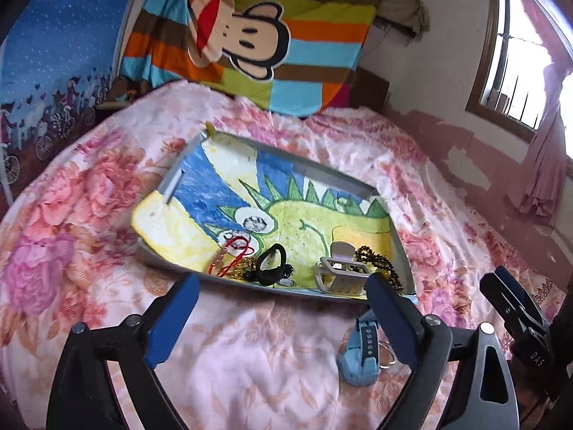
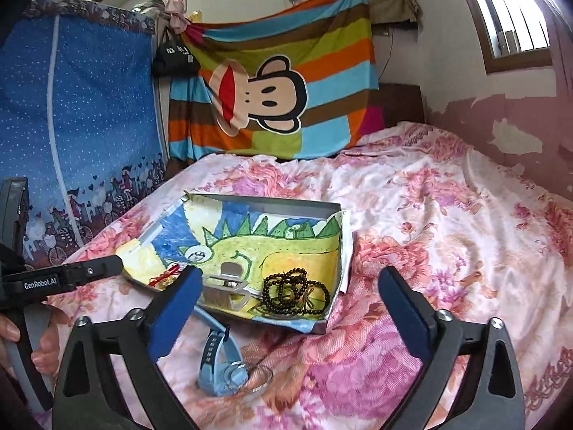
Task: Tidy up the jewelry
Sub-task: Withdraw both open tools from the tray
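Both jaws stand wide apart, holding nothing: my left gripper (image 1: pixel 283 301) and right gripper (image 2: pixel 290 294). At lower centre, I see the blue watch (image 2: pixel 218 365) on the bedspread (image 2: pixel 429 215), just below the tray (image 2: pixel 318 326) with its black beads (image 2: pixel 293 292).

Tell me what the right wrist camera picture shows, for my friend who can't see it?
An open right claw hovers over a flowery bedspread, above a blue watch and a clear ring. Just beyond, a shallow tray lined with a dinosaur drawing holds dark beads and a hair clip.
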`<state>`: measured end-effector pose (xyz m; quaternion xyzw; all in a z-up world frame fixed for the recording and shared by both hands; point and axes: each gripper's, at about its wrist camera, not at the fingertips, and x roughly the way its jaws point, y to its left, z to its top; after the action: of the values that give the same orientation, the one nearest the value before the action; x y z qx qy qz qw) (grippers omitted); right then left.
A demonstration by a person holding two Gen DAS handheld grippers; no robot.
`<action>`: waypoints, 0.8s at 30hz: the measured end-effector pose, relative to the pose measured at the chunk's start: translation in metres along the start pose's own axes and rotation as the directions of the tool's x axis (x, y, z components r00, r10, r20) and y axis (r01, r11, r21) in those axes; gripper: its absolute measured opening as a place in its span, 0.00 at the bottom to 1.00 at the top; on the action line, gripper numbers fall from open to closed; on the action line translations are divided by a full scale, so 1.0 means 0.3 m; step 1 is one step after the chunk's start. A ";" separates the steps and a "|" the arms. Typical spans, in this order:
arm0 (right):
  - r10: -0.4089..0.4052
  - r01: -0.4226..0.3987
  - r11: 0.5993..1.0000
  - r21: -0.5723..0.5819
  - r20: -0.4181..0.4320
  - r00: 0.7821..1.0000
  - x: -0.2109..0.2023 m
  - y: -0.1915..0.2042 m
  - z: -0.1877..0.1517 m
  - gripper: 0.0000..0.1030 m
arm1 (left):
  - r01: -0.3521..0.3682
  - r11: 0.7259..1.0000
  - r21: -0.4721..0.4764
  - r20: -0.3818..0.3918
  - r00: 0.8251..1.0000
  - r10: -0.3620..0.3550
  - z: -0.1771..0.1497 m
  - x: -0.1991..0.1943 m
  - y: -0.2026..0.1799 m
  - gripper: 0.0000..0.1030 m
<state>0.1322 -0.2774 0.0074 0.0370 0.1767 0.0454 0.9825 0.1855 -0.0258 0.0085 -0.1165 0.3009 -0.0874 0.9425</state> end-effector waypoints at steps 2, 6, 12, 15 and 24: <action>0.008 -0.008 1.000 -0.013 0.012 1.000 -0.044 0.006 -0.008 0.99 | -0.004 1.000 0.006 0.031 1.000 0.003 -0.025 -0.054 -0.002 0.95; 0.014 -0.013 0.999 -0.041 0.038 0.999 -0.140 0.025 -0.028 0.99 | -0.024 0.999 0.036 0.066 0.998 0.021 -0.075 -0.137 -0.013 0.96; 0.040 -0.037 0.998 -0.060 0.053 0.998 -0.263 0.049 -0.070 0.99 | -0.056 0.994 0.097 0.126 0.991 0.044 -0.160 -0.263 -0.043 0.97; 0.040 -0.037 0.997 -0.071 0.050 0.998 -0.305 0.057 -0.094 0.99 | -0.066 0.991 0.119 0.144 0.988 0.049 -0.193 -0.310 -0.050 0.98; 0.015 -0.016 0.999 -0.044 -0.025 1.000 -0.384 0.052 -0.180 0.99 | -0.078 0.986 0.147 0.108 0.992 0.062 -0.298 -0.400 -0.044 0.98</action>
<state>0.0047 -0.2705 -0.0021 0.0162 0.1875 0.0572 0.9805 0.0352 -0.0251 0.0070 -0.0384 0.2483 -0.0705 0.9653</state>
